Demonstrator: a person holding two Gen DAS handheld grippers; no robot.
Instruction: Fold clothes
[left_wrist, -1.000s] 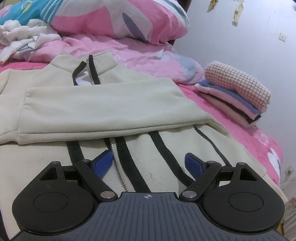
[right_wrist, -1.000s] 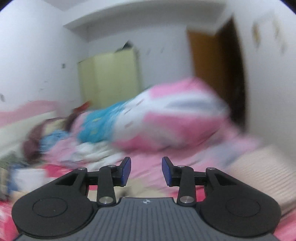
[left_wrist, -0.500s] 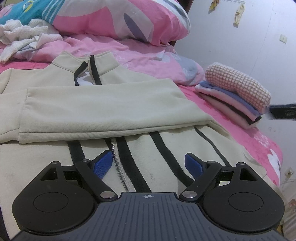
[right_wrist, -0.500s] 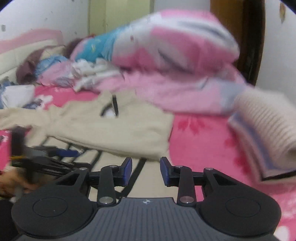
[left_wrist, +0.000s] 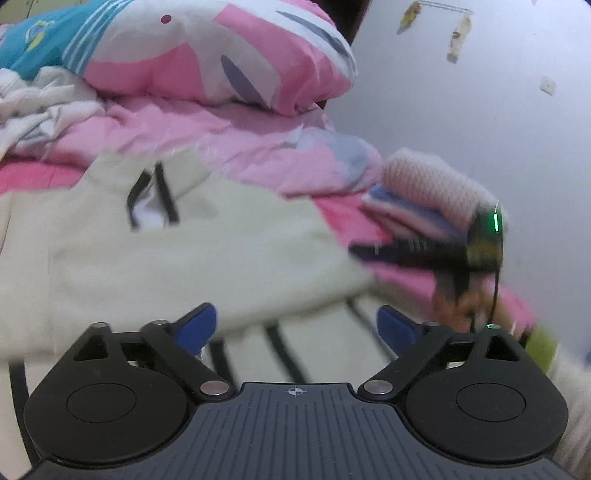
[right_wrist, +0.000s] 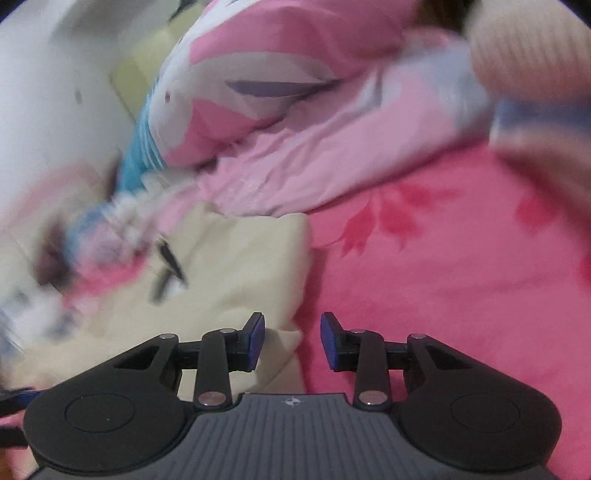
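A cream zip jacket (left_wrist: 177, 251) with black stripes lies flat on the pink bed, collar toward the pillows, one sleeve folded across its chest. My left gripper (left_wrist: 295, 325) hovers open over the lower front of the jacket, nothing between its blue pads. In the left wrist view my right gripper (left_wrist: 436, 251) shows as a dark blurred shape at the jacket's right edge. In its own view my right gripper (right_wrist: 291, 339) is open and low over the jacket's (right_wrist: 236, 273) right edge, where cream cloth meets the pink bedsheet (right_wrist: 443, 280).
A stack of folded clothes (left_wrist: 424, 199) sits on the bed at the right, near the white wall (left_wrist: 480, 110). A large pink patterned duvet (left_wrist: 207, 59) and crumpled white garments (left_wrist: 40, 107) lie behind the jacket. A hand (left_wrist: 476, 306) holds the right gripper.
My right gripper has swung down from facing the room to the jacket's right edge. It now appears in the left wrist view. My left gripper has shifted slightly, staying open.
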